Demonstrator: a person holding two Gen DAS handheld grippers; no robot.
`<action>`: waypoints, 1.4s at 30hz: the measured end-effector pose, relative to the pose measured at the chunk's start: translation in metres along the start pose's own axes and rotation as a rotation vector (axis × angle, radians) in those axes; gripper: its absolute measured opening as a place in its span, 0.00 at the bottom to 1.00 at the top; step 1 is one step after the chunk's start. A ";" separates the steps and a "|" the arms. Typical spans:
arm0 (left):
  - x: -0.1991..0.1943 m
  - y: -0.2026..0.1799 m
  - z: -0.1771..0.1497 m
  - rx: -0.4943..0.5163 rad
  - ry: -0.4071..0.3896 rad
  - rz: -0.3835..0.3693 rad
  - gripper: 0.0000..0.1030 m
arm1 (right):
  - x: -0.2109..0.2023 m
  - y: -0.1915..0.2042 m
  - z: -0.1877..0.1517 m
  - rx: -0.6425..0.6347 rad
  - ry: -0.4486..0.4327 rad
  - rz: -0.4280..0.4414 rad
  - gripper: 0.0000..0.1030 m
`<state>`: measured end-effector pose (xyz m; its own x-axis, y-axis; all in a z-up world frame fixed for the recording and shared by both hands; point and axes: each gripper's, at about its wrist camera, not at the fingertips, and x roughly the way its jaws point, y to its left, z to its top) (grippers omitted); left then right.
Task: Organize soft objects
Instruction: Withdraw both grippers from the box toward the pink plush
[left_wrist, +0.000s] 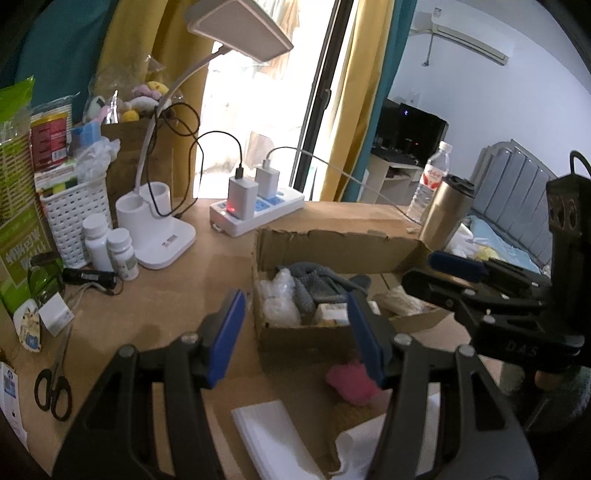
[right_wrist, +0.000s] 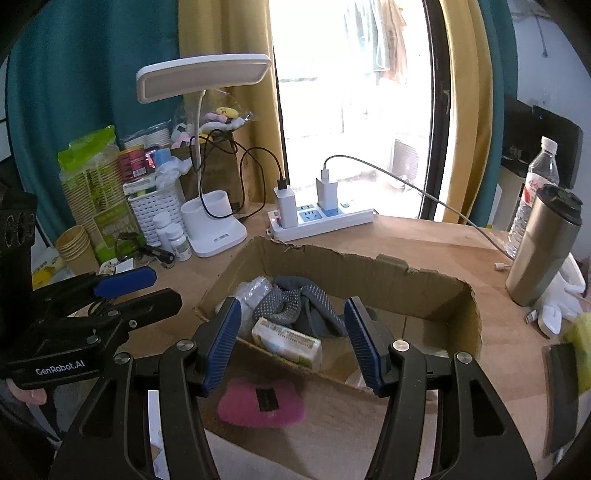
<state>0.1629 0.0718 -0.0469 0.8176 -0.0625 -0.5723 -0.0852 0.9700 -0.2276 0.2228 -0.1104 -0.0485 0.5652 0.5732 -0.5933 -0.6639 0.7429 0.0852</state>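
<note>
An open cardboard box (right_wrist: 424, 291) sits on the wooden desk; it also shows in the left wrist view (left_wrist: 332, 240). Inside lie grey dotted socks (right_wrist: 295, 299), bubble wrap (left_wrist: 279, 299) and a tissue pack (right_wrist: 286, 341). A pink soft pad (right_wrist: 260, 404) with a black patch lies on the desk in front of the box; it also shows in the left wrist view (left_wrist: 351, 382). My right gripper (right_wrist: 291, 343) is open and empty, above the pad at the box's near wall. My left gripper (left_wrist: 295, 336) is open and empty, left of the box.
A white desk lamp (right_wrist: 218, 229), power strip (right_wrist: 321, 219), white basket (left_wrist: 74, 218), pill bottles (left_wrist: 110, 251) and scissors (left_wrist: 53, 387) crowd the left. A steel tumbler (right_wrist: 543, 247) and water bottle (right_wrist: 535, 192) stand right. White paper (left_wrist: 273, 439) lies near the front.
</note>
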 end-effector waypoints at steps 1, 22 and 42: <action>-0.002 -0.001 -0.001 0.000 -0.001 -0.001 0.58 | -0.003 0.001 -0.002 0.000 -0.001 -0.002 0.59; -0.028 -0.006 -0.033 0.005 0.003 -0.003 0.58 | -0.034 0.014 -0.041 0.015 0.008 -0.029 0.59; -0.046 -0.008 -0.068 -0.002 0.023 -0.001 0.58 | -0.044 0.024 -0.078 0.027 0.049 -0.039 0.60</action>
<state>0.0872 0.0513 -0.0724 0.8047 -0.0689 -0.5897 -0.0852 0.9696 -0.2295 0.1437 -0.1452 -0.0825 0.5649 0.5266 -0.6353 -0.6282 0.7736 0.0827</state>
